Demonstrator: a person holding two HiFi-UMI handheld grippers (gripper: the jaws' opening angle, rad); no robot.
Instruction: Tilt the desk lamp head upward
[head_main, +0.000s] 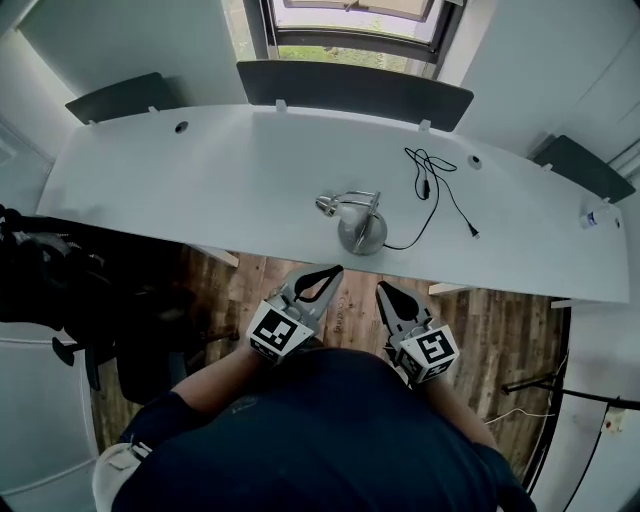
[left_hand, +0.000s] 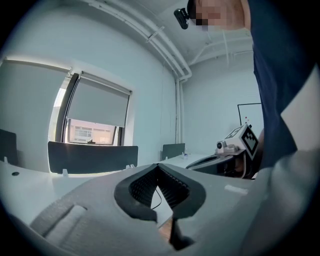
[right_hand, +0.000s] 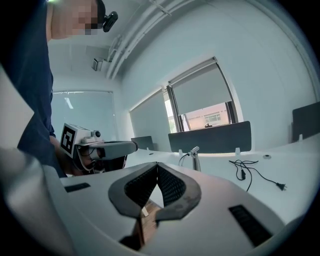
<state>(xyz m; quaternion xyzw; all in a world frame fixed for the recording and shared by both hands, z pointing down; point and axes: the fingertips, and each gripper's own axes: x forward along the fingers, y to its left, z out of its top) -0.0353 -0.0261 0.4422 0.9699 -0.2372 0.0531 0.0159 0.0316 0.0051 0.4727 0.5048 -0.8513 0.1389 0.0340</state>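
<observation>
A small silver desk lamp (head_main: 355, 220) stands on the white desk (head_main: 200, 190) near its front edge, round base at the right and head pointing left. Its black cord (head_main: 440, 190) trails to the right across the desk. In the right gripper view the lamp (right_hand: 192, 156) shows beyond the jaws. My left gripper (head_main: 333, 270) and right gripper (head_main: 383, 288) hover side by side below the desk's front edge, short of the lamp, both shut with nothing between the pads. The left gripper view shows its own shut jaws (left_hand: 159, 167) and the right gripper (left_hand: 235, 150) beside it.
Dark divider panels (head_main: 350, 90) stand along the desk's far edge under a window (head_main: 350, 25). A black office chair (head_main: 90, 300) sits at the left over the wood floor (head_main: 500, 340). A small bottle (head_main: 596, 216) stands at the desk's right end.
</observation>
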